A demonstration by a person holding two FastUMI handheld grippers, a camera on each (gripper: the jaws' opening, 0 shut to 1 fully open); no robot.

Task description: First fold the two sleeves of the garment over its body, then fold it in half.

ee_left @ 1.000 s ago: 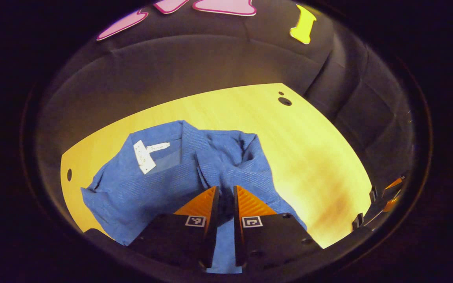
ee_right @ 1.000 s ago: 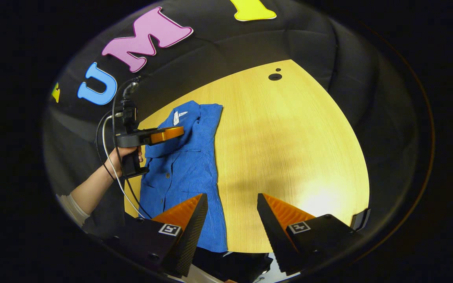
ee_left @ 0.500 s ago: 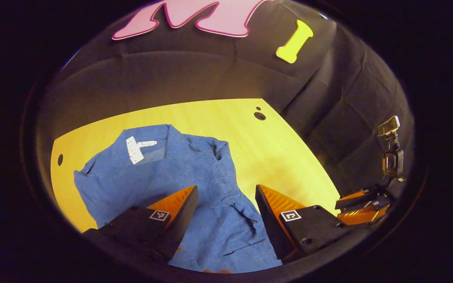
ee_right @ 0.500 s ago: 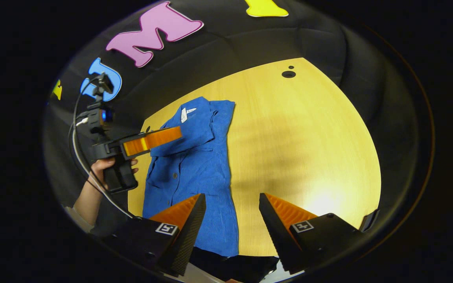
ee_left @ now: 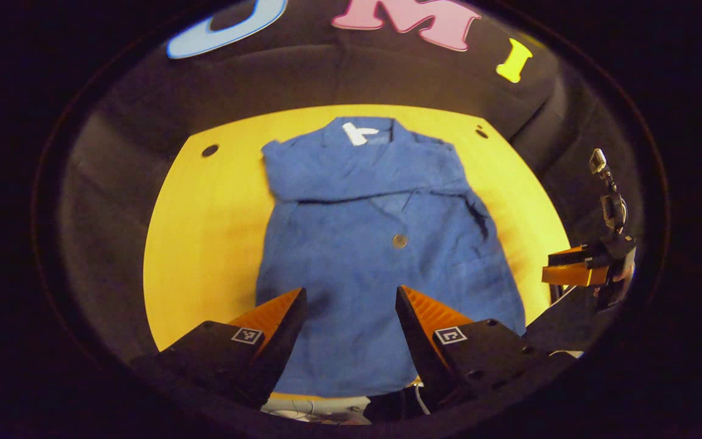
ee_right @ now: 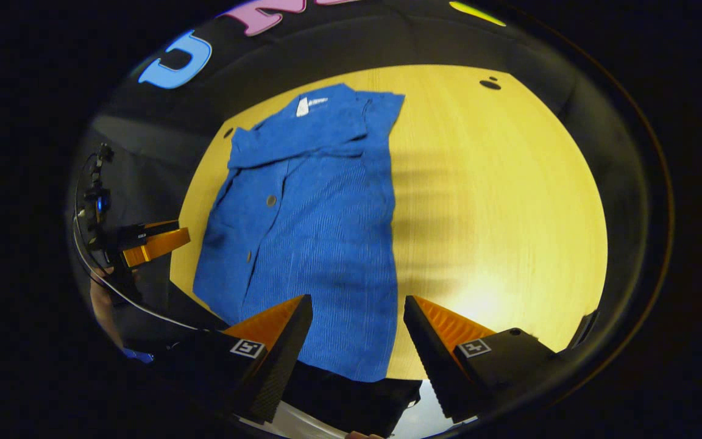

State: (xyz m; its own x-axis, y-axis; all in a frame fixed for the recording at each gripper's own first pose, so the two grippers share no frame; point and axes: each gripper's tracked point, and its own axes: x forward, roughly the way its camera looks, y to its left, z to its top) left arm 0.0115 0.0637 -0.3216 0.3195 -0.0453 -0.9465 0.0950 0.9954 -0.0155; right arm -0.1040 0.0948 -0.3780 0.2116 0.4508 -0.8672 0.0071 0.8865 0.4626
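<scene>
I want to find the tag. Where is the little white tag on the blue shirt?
The white tag sits inside the collar at the far end of the blue shirt in the left gripper view, near the far edge of the yellow table.

recording booth, not a home: black cloth wall (ee_left: 339,79) across the top, bare round wooden table (ee_right: 497,201) mid-frame.
</scene>
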